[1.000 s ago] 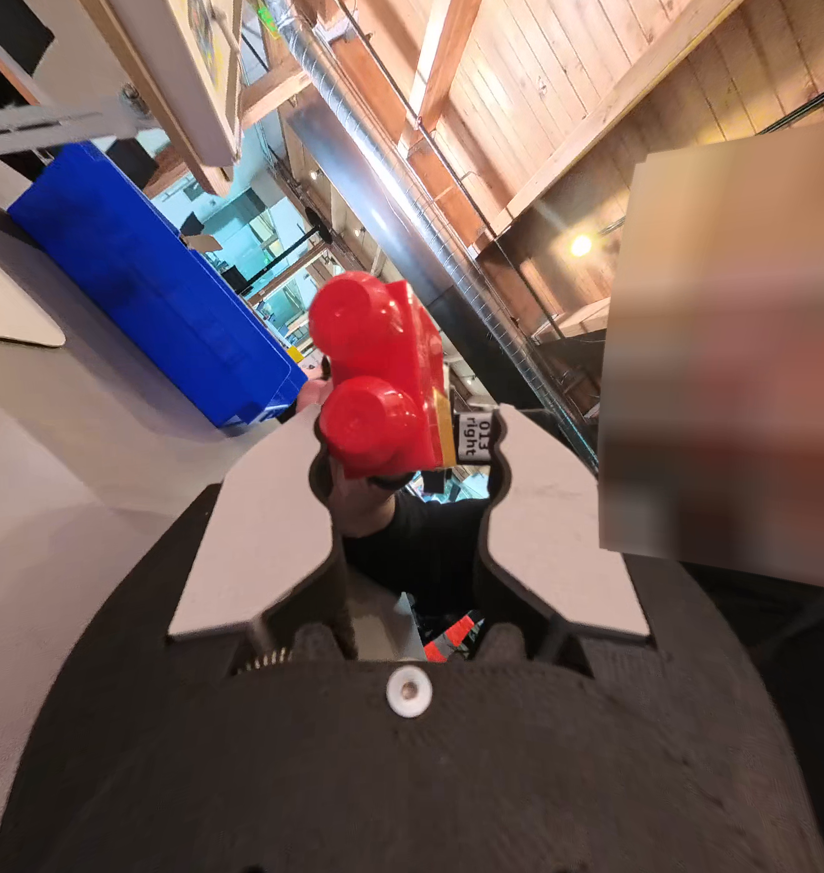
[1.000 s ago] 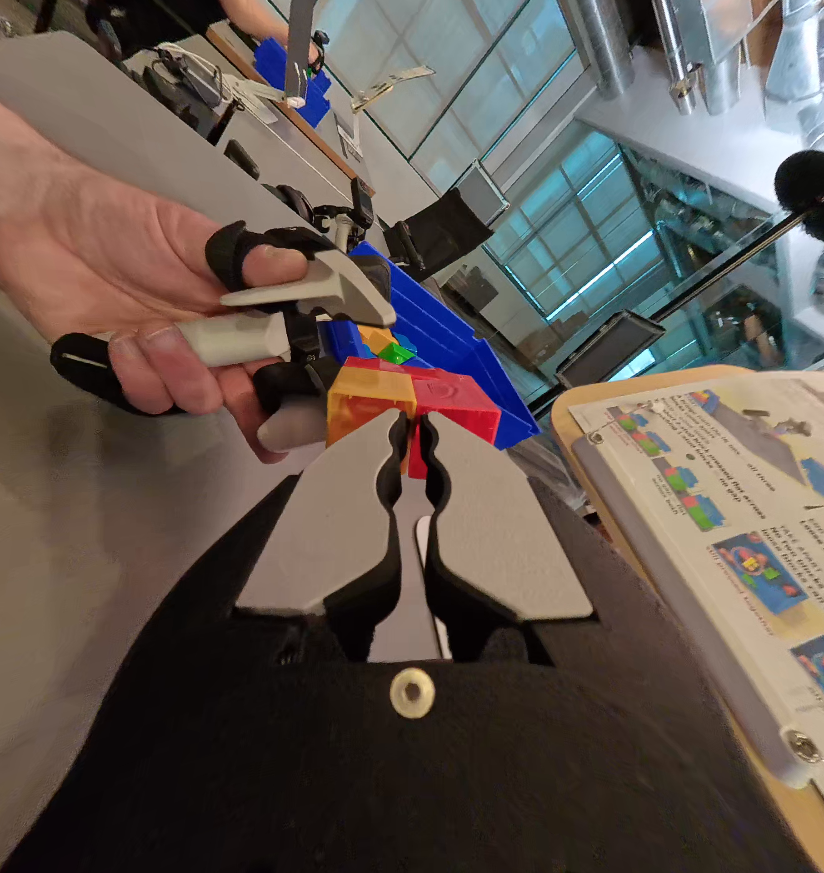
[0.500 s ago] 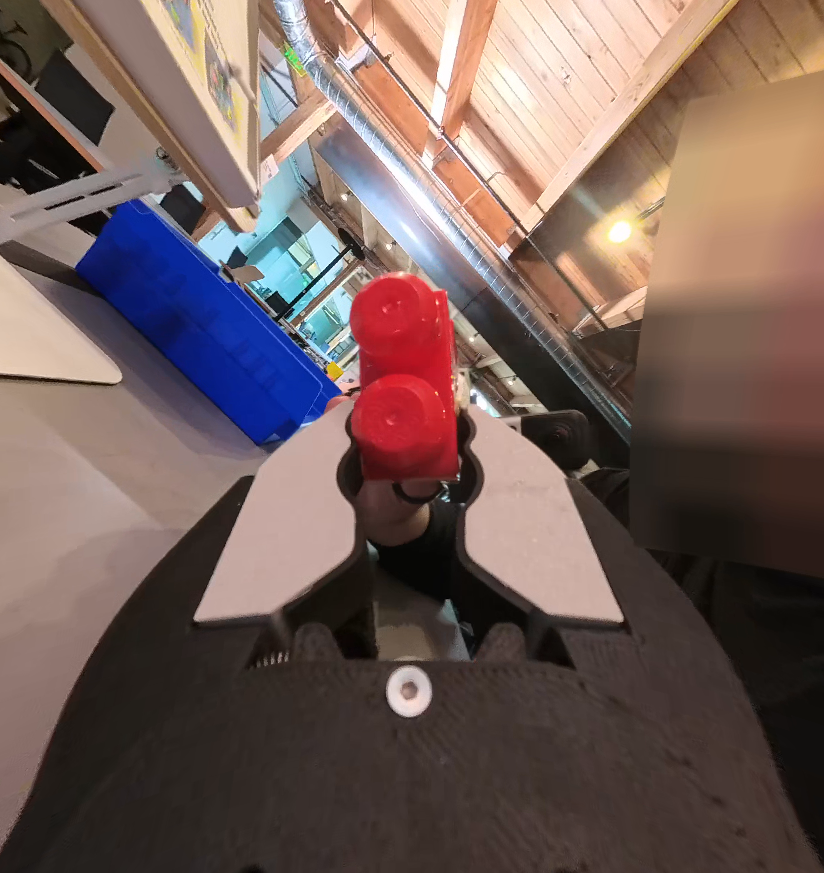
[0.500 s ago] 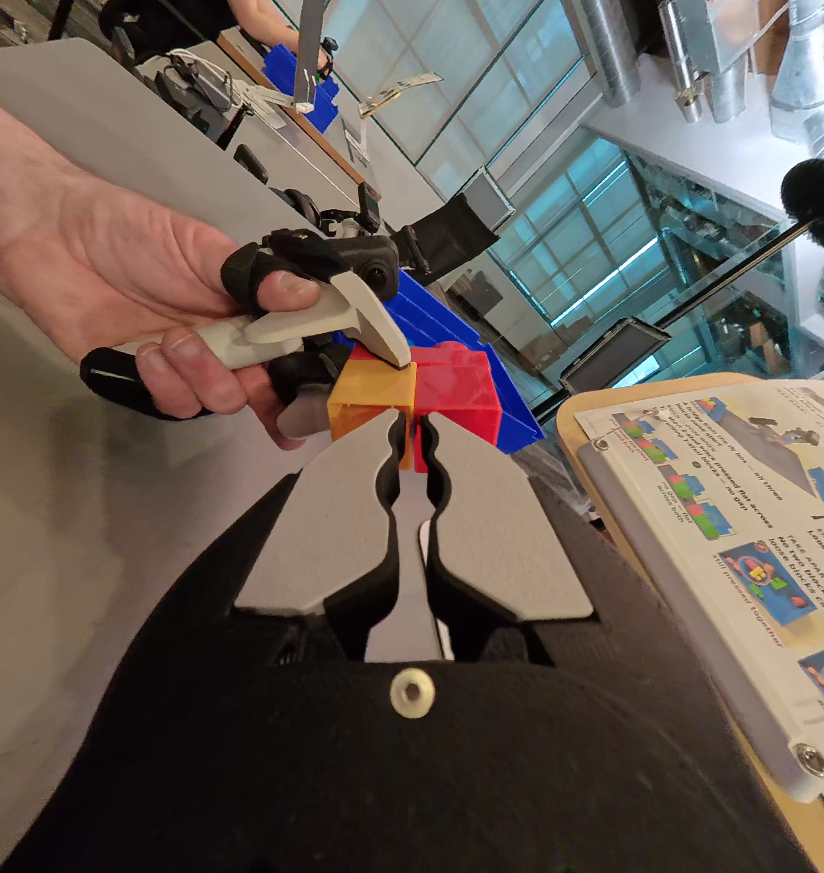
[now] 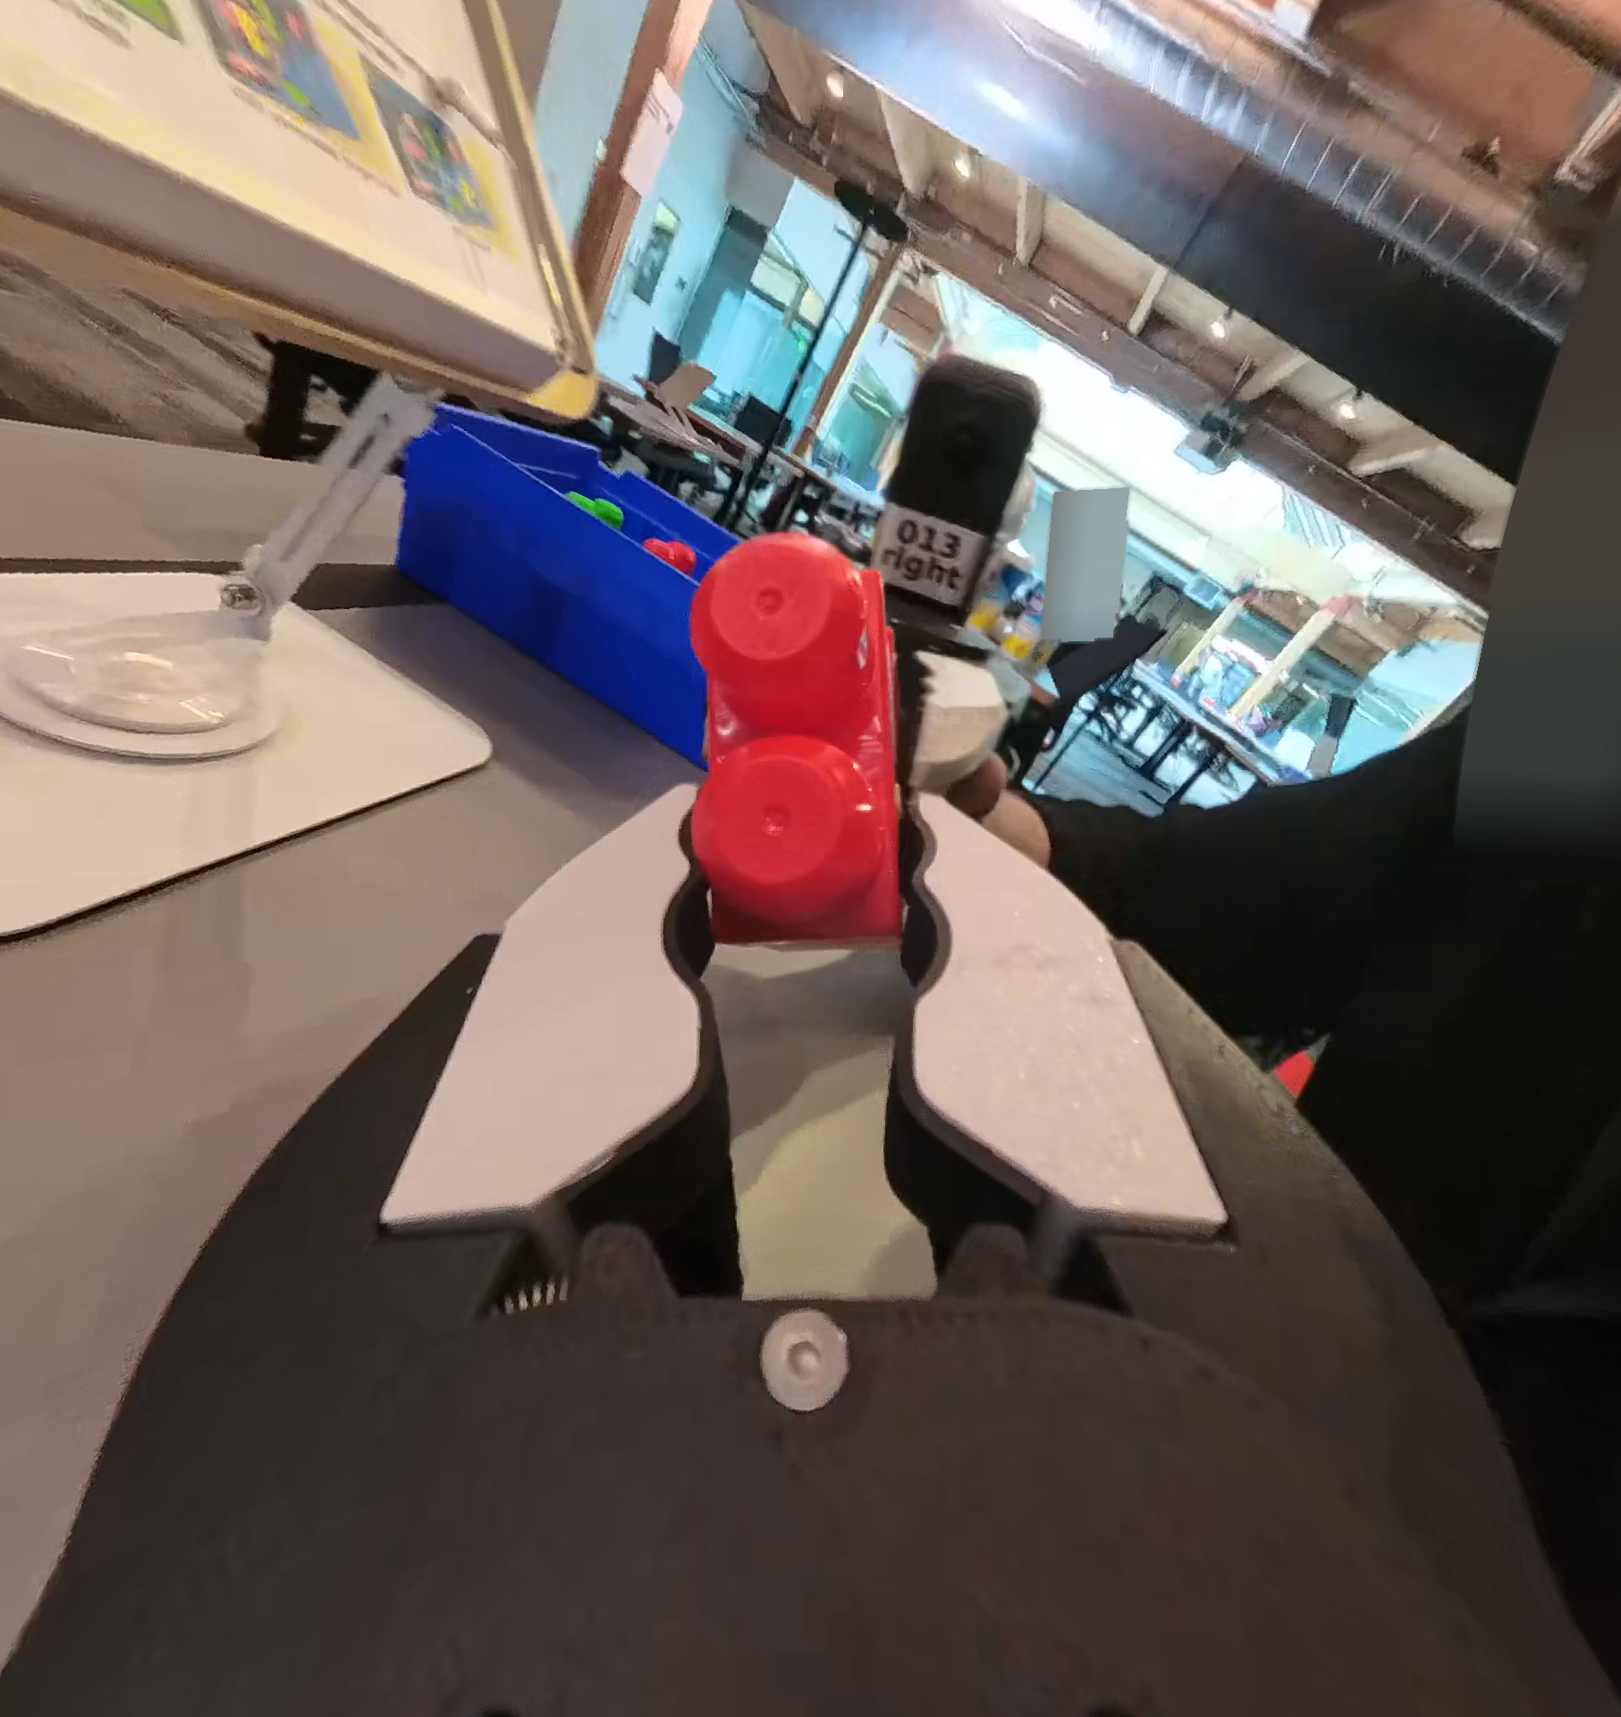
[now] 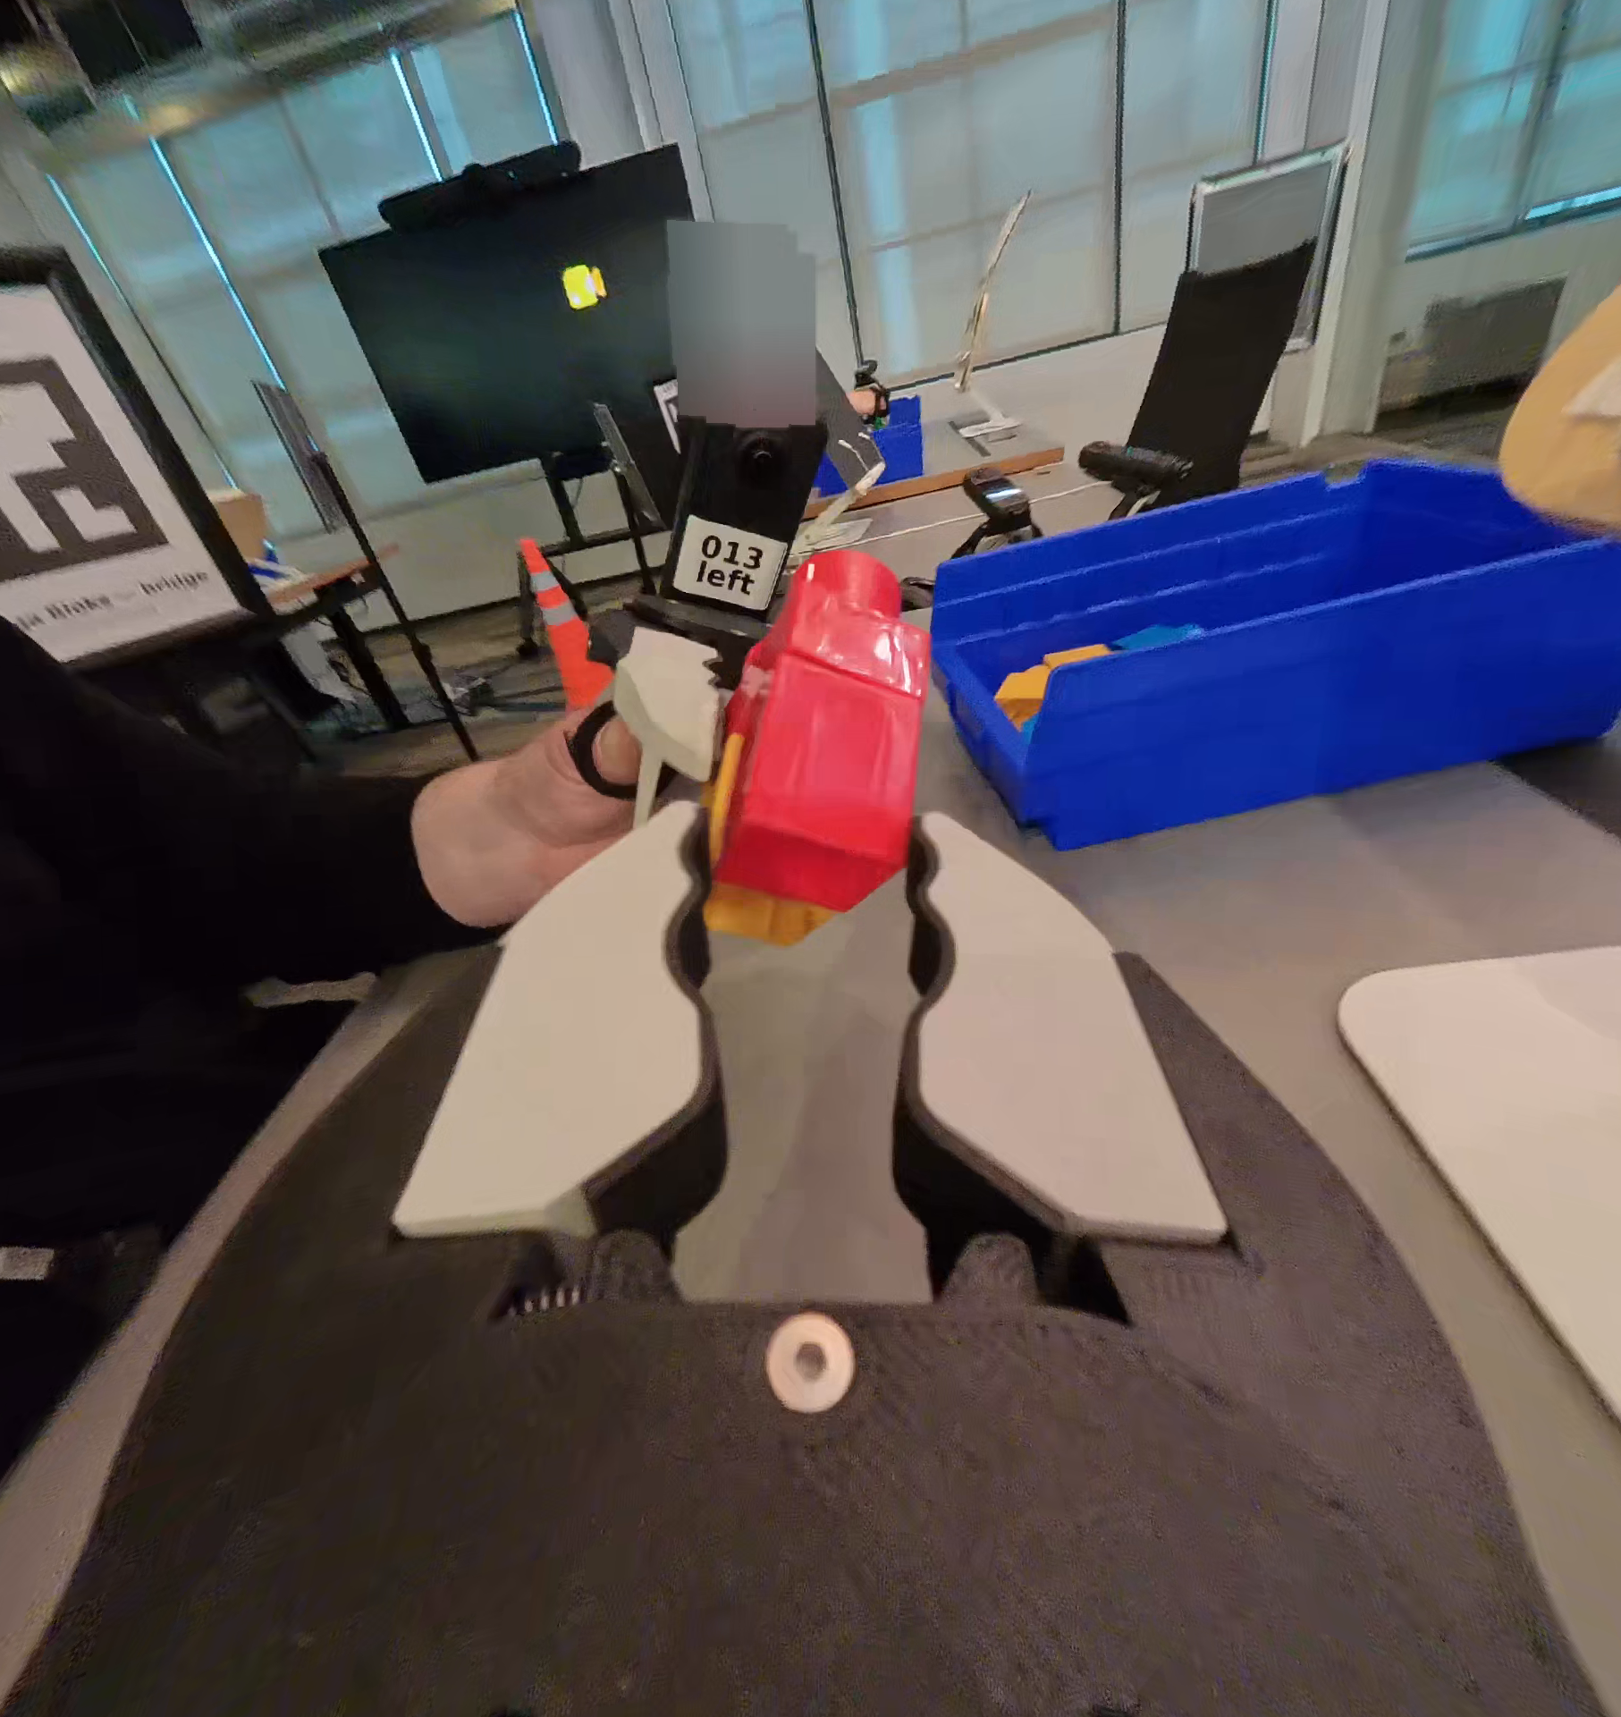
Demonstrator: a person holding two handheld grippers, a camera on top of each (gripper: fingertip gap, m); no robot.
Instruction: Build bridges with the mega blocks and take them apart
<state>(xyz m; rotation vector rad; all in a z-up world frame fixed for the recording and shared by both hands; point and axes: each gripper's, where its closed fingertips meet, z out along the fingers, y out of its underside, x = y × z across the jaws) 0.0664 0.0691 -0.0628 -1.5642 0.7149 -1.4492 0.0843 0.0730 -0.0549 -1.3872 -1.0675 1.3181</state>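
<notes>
At left on worktop (image 5: pixel 230 1022): white pad (image 5: pixel 184 790), blue bin (image 5: pixel 555 595) beyond. Centre: left tool (image 5: pixel 802 869) clamps red block (image 5: pixel 788 743), both pads pressing its sides, block raised above worktop. Right tool (image 6: pixel 806 873) spread apart around red-and-orange blocks (image 6: pixel 816 771), not gripping. Blue bin (image 6: pixel 1299 669) at right.
</notes>
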